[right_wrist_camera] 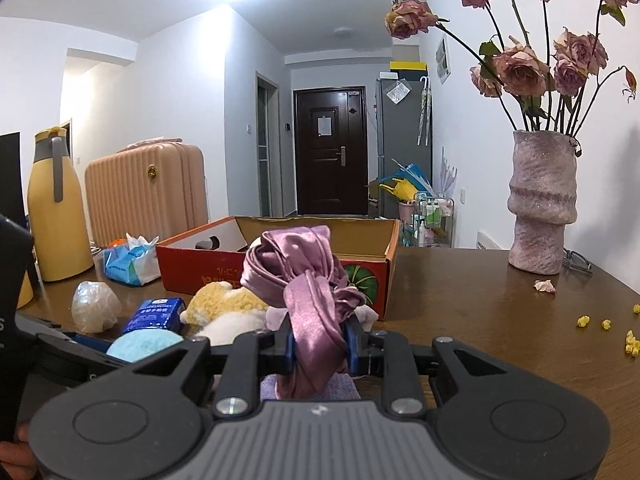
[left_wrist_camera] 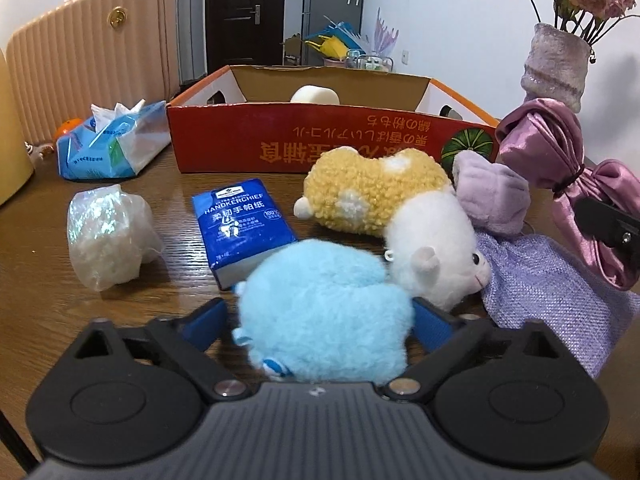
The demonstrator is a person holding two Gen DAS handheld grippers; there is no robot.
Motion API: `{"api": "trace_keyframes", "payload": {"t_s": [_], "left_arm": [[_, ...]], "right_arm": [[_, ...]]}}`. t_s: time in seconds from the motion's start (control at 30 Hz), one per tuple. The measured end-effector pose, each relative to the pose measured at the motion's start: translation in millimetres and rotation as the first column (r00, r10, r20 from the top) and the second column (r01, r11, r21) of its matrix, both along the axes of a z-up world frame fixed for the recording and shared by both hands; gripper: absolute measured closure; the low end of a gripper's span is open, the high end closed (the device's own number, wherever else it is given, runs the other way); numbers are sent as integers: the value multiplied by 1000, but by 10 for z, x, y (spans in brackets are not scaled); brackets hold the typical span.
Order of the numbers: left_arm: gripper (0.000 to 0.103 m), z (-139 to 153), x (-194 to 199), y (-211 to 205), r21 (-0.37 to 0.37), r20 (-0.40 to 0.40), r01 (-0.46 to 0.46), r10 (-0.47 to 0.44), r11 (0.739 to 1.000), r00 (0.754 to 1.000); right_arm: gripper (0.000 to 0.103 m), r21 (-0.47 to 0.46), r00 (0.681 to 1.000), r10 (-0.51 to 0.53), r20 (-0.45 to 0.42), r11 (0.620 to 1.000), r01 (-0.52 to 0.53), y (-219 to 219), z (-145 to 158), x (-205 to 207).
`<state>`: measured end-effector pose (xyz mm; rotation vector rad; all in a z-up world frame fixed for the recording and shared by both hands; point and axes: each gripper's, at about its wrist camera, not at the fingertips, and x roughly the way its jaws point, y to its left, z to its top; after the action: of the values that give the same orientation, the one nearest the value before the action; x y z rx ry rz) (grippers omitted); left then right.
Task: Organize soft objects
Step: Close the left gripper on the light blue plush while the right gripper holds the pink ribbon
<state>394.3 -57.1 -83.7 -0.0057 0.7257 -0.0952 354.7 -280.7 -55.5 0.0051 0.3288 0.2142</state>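
Two claws: left claw around blue plush, right claw clenched on satin pouch, beside "HANDKERCHIEF" pack

Left hand-held gripper straddles blue plush.

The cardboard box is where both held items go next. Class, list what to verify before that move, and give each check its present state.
1. Right gripper has a firm hold on the purple satin scrunchie: ok, its fingers pinch the fabric.
2. Left gripper has closed on the blue plush toy: cannot tell, its fingers flank the toy.
3. Cardboard box is open on top: ok.
4. Room left in the box: ok, only a white foam roll shows inside.
5. Yellow and white plush toy lies between the blue plush toy and the box: not ok, lift over it.
6. Scrunchie clear of the vase: ok.
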Motion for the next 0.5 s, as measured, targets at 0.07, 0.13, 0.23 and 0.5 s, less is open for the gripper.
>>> {"api": "trace_keyframes", "payload": {"t_s": [0.07, 0.13, 0.23, 0.5], "left_arm": [[23, 3, -5, 5, -4, 3, 7, -7, 1000, 1000], [24, 7, -18, -4, 1, 10, 11, -11, 1000, 1000], [26, 14, -29, 4, -5, 14, 13, -13, 1000, 1000], [27, 73, -95, 19, -1, 58, 5, -5, 1000, 998]], "right_arm": [[80, 0, 1000, -1, -1, 1000, 1, -2, 4, 4], [80, 1, 1000, -3, 3, 1000, 3, -4, 8, 0], [80, 1, 1000, -1, 4, 1000, 1, -1, 10, -6], [80, 2, 1000, 10, 17, 1000, -10, -2, 13, -41]]}}
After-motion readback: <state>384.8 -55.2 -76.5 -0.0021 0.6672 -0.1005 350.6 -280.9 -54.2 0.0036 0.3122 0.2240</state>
